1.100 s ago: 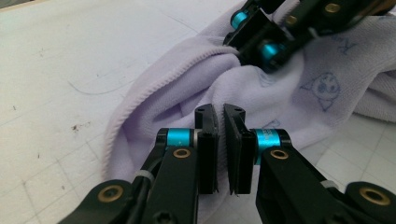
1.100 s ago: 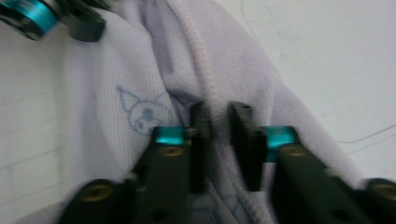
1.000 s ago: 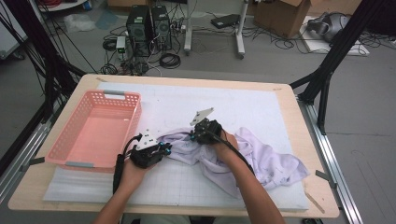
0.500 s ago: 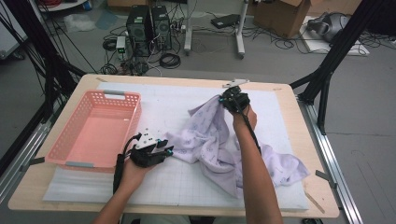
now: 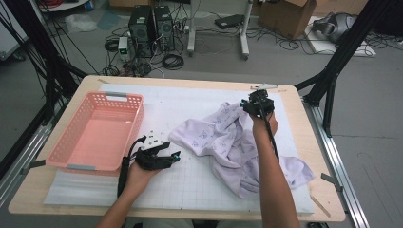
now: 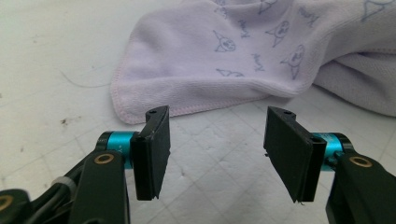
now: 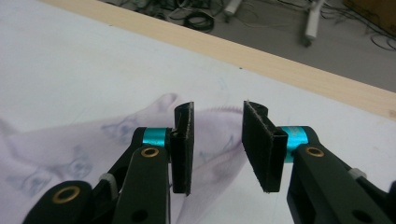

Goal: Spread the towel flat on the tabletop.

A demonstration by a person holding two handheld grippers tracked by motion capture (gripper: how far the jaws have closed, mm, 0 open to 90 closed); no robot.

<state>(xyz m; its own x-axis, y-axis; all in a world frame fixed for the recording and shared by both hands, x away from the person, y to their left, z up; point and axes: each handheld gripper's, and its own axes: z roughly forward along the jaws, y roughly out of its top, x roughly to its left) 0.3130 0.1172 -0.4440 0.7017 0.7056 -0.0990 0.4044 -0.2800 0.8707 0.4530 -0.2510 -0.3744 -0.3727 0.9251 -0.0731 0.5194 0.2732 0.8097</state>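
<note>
A lilac towel (image 5: 218, 137) with small printed figures lies crumpled on the white mat, from the middle toward the near right. My right gripper (image 5: 257, 103) is at the towel's far right corner, and its jaws (image 7: 217, 112) stand open just above the cloth (image 7: 93, 126) with nothing pinched between them. My left gripper (image 5: 159, 158) rests on the mat left of the towel. Its jaws (image 6: 217, 121) are wide open, and a hemmed corner of the towel (image 6: 210, 70) lies a short way ahead of them.
A pink plastic basket (image 5: 132, 128) stands on the left of the table, with nothing in it. The white mat (image 5: 190, 99) covers most of the wooden tabletop (image 5: 306, 128). Computer towers (image 5: 152, 23) and cables sit on the floor beyond the far edge.
My right gripper carried a towel corner up and to the far right, spreading the cloth, and now stands open over it. The left gripper stayed in place while the towel drew away from it.
</note>
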